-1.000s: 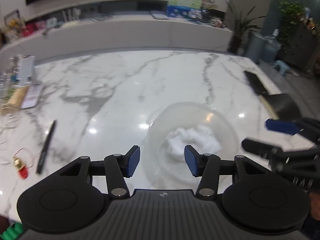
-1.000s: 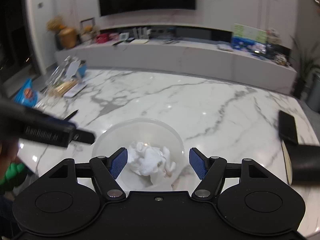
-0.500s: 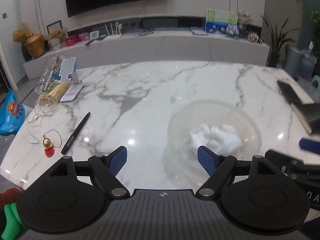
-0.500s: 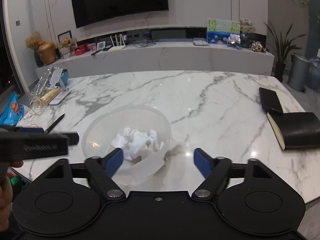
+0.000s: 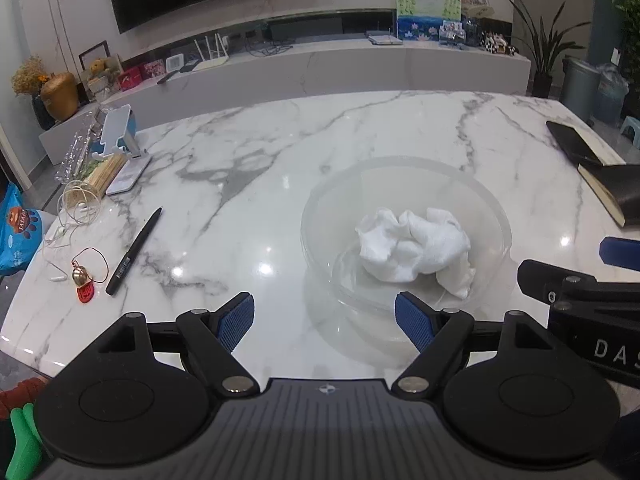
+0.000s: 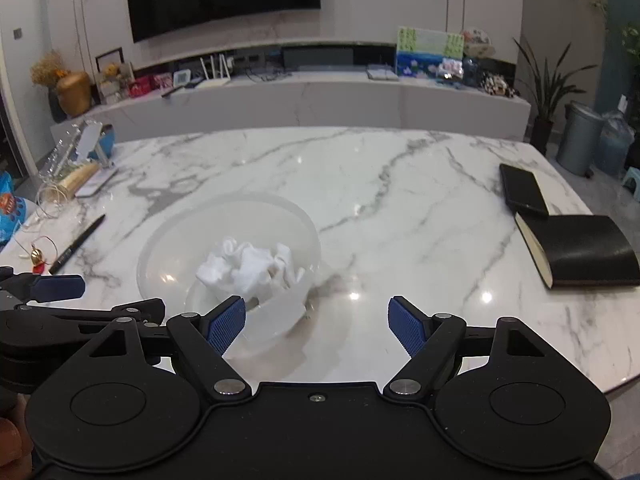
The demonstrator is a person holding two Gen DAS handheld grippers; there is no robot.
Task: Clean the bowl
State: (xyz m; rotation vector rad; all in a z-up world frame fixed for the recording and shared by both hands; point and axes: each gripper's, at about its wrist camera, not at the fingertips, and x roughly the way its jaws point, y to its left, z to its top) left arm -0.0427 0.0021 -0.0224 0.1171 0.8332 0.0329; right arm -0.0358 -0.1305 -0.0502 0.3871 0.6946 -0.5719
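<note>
A clear glass bowl point(image 5: 404, 176) point(image 6: 168, 236) stands on the white marble table point(image 5: 360, 128) point(image 6: 400, 184), near its front edge. Inside lies a crumpled white cloth point(image 5: 416, 248) point(image 6: 248, 266). My left gripper point(image 5: 325, 322) is open, just short of the bowl's near left rim, nothing between its blue pads. My right gripper point(image 6: 317, 326) is open too, at the bowl's near right side, its left pad close to the rim. Each gripper shows in the other's view: the right gripper point(image 5: 580, 264) beside the bowl, the left gripper point(image 6: 92, 294) at the left edge.
A black pen point(image 5: 134, 250) point(image 6: 76, 244), a red-and-gold charm point(image 5: 82, 282) and a cable lie at the left. A phone stand point(image 5: 120, 136) sits at the far left. Two black notebooks point(image 6: 580, 252) point(image 5: 612, 188) lie on the right.
Both grippers' jaws have opened wider. Both have drawn back from over the bowl, which now lies further ahead in each view.
</note>
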